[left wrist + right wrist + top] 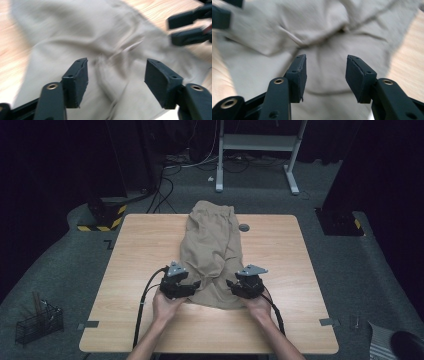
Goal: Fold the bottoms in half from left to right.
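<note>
Both forearms enter low; left gripper point(196, 284) hovers with jaws wide over the beige shorts' point(212, 247) near hem, right gripper point(230, 283) likewise parted, nothing pinched. Shorts lie rumpled mid-bench point(135, 270); grabbing one layer could bunch the cloth further.

1. Shorts point(212, 255): beige cloth, rumpled and creased.
2. They lie along the middle of the desk point(135, 270), elastic waistband at the far edge.
3. The near hem rests close to the desk's front.
</note>
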{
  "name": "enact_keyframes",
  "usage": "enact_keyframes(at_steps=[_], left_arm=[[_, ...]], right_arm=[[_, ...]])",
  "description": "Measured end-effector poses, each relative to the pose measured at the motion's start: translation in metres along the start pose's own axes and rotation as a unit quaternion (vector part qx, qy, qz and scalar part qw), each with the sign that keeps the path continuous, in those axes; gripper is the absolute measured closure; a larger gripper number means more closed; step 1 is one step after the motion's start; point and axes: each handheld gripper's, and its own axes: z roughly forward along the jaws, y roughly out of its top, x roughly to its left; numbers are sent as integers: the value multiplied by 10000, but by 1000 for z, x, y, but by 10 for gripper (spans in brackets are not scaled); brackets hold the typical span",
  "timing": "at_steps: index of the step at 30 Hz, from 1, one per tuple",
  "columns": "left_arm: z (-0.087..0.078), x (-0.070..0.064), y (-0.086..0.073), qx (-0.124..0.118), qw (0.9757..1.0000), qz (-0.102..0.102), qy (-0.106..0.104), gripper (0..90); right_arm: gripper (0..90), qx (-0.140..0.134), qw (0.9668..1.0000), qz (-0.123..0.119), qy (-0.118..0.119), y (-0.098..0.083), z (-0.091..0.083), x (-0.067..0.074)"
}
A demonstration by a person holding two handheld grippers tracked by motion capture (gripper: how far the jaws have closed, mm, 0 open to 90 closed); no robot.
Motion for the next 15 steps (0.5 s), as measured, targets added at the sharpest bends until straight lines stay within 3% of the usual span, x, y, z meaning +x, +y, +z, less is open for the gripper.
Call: enact_keyframes(at_steps=[2,4,12,15], left_arm=[[-5,9,-8,-2,9996,-268,52,326],[-8,15,-16,5,9991,-389,186,301],[-11,15,-40,224,9962,-345,763,206],[-12,19,-47,313,9944,-472,897,173]], right_arm=[[519,-71,9999,-52,132,9,1,6],[520,-125,9995,-107,261,17,4,13],[515,-65,9978,-158,641,38,35,37],[517,-15,9977,-171,649,41,42,39]])
